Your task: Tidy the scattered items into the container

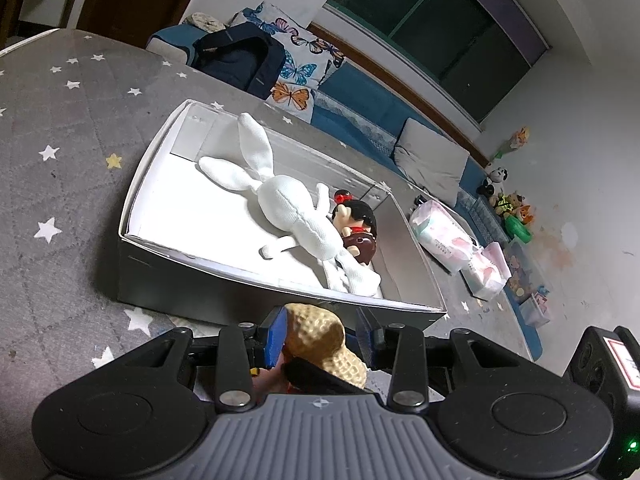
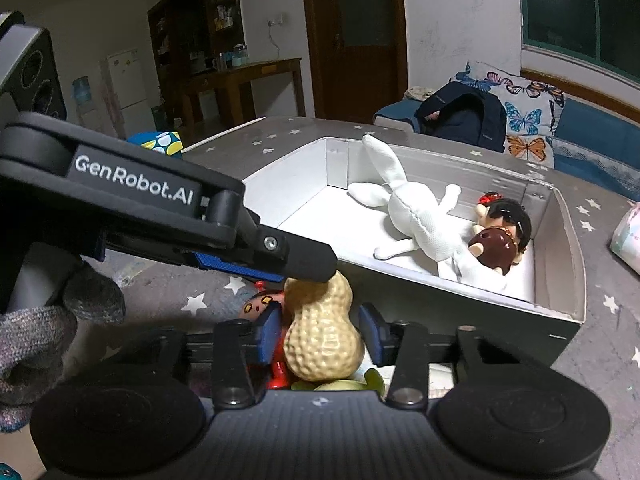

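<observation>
An open white box (image 1: 132, 200) sits on the grey star-patterned mat and holds a white plush rabbit (image 1: 288, 204) and a dark-haired doll (image 1: 356, 224); the box (image 2: 576, 280), the rabbit (image 2: 416, 216) and the doll (image 2: 500, 236) also show in the right wrist view. A tan peanut toy (image 2: 324, 336) stands just in front of the box. My left gripper (image 1: 322, 334) has its fingers around the peanut's top (image 1: 316, 332), seen from the side as a black finger (image 2: 296, 258) on the peanut. My right gripper (image 2: 320, 334) is open around the peanut's lower bulb. A small round-faced red figure (image 2: 260, 306) lies beside it.
A dark backpack (image 1: 240, 60) and butterfly cushions (image 1: 304, 64) lie on the blue sofa behind the box. Plastic-wrapped packs (image 1: 444, 236) lie on the mat to the right. Small toys (image 1: 508, 204) line the far wall. Green pieces (image 2: 352, 384) lie under the peanut.
</observation>
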`<action>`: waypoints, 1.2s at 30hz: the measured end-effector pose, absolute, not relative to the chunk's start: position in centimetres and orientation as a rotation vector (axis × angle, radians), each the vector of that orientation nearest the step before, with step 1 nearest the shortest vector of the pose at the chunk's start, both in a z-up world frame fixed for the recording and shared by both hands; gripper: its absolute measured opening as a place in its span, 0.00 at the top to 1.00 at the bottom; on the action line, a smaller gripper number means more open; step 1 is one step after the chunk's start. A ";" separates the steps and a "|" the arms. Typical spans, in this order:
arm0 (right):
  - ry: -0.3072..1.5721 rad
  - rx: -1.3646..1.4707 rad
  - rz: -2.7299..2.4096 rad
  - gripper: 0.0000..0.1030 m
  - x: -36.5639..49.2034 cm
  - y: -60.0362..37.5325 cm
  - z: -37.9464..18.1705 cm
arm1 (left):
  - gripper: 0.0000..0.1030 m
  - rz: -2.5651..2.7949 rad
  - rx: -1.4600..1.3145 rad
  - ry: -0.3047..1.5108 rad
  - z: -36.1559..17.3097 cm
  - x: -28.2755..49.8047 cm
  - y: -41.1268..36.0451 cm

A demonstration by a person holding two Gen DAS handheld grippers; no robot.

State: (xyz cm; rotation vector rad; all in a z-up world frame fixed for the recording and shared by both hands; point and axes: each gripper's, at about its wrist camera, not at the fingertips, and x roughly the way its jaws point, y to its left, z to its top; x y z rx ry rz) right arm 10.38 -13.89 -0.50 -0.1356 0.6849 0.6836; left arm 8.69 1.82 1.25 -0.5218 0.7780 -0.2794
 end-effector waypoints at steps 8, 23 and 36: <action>0.678 -0.131 0.686 0.64 10.1 -13.9 -0.2 | 0.61 -0.284 -0.536 0.799 0.8 8.9 1.7; 0.581 -0.060 0.666 0.65 8.6 -15.5 3.6 | 0.65 -0.330 -0.551 0.735 3.7 8.2 1.4; 0.582 -0.007 0.581 0.67 15.1 -17.3 4.8 | 0.66 -0.365 -0.551 0.716 5.6 15.8 -0.5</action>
